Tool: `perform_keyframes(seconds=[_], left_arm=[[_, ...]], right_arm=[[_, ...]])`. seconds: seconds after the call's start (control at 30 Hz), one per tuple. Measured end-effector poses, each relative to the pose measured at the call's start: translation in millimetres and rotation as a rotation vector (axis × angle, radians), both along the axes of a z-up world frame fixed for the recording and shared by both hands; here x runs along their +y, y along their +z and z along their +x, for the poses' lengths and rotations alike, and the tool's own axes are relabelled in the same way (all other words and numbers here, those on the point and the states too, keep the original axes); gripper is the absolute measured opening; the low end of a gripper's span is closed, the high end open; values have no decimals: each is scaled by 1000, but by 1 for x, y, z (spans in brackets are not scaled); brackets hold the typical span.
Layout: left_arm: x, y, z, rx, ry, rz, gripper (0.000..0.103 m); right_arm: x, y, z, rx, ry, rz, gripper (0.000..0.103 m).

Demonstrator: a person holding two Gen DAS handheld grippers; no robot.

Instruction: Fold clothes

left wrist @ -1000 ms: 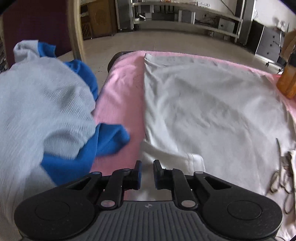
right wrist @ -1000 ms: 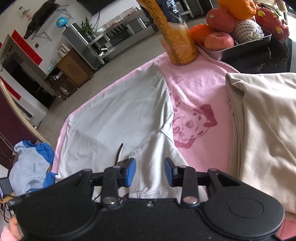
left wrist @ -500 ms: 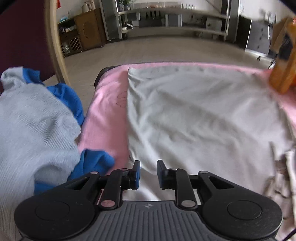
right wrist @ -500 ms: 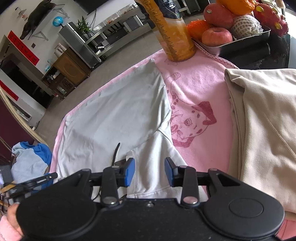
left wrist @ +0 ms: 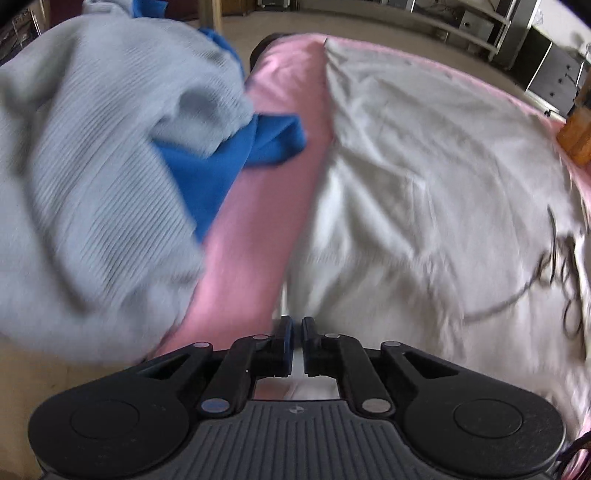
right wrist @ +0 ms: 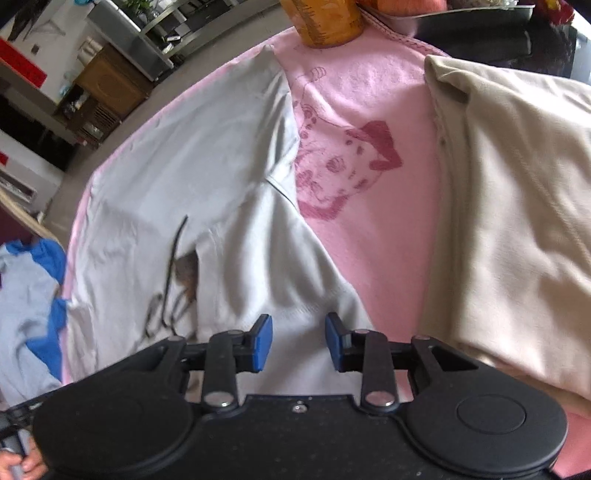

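A white T-shirt (left wrist: 424, 177) with a dark print lies spread on a pink blanket (left wrist: 255, 236). My left gripper (left wrist: 298, 328) sits at the shirt's near left edge. Its jaws are closing to a thin slit, and a strip of white cloth shows between the pads. In the right wrist view the same shirt (right wrist: 192, 158) runs away to the upper left. My right gripper (right wrist: 298, 341) hovers low over the shirt's sleeve, jaws closing but still apart. The cloth lies under the gap and the pads do not press on it.
A heap of grey and blue clothing (left wrist: 92, 166) lies left of the blanket. A folded beige garment (right wrist: 517, 221) lies to the right, past a dog print (right wrist: 351, 166). An orange bottle (right wrist: 325, 18) and a dark tray (right wrist: 472, 11) stand at the far edge.
My left gripper has slid across to the shirt's near left edge and its jaws have narrowed to a slit. The right gripper has dropped closer to the sleeve with its jaws slightly narrower.
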State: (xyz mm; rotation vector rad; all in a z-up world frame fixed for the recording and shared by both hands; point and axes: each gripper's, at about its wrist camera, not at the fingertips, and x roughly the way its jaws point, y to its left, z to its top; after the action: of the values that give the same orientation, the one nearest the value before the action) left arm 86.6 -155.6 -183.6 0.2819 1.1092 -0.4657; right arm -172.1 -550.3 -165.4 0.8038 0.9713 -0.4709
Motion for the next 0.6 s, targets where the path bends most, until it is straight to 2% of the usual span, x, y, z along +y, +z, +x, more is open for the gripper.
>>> perform_keyframes(seconds=[0.1, 0.17, 0.27, 0.37, 0.43, 0.47, 0.6], left_arm=[[8, 1, -15, -14, -13, 34, 8], [12, 9, -20, -28, -19, 11, 8], [18, 26, -24, -67, -21, -79, 8], [16, 41, -16, -128, -6, -154, 8], [11, 39, -5, -125, 7, -178, 8], [7, 34, 2, -108, 17, -186, 8], [-2, 6, 21, -42, 58, -178, 7]], right_arm=[[7, 4, -17, 48, 8, -37, 31], [11, 6, -29, 77, 11, -57, 32], [2, 17, -49, 5, -50, -46, 32], [-11, 31, -62, -157, -117, -5, 32], [-14, 35, -59, -213, -132, -3, 20], [-14, 35, -53, -224, -128, -1, 15], [-13, 22, -21, -184, -104, 48, 15]])
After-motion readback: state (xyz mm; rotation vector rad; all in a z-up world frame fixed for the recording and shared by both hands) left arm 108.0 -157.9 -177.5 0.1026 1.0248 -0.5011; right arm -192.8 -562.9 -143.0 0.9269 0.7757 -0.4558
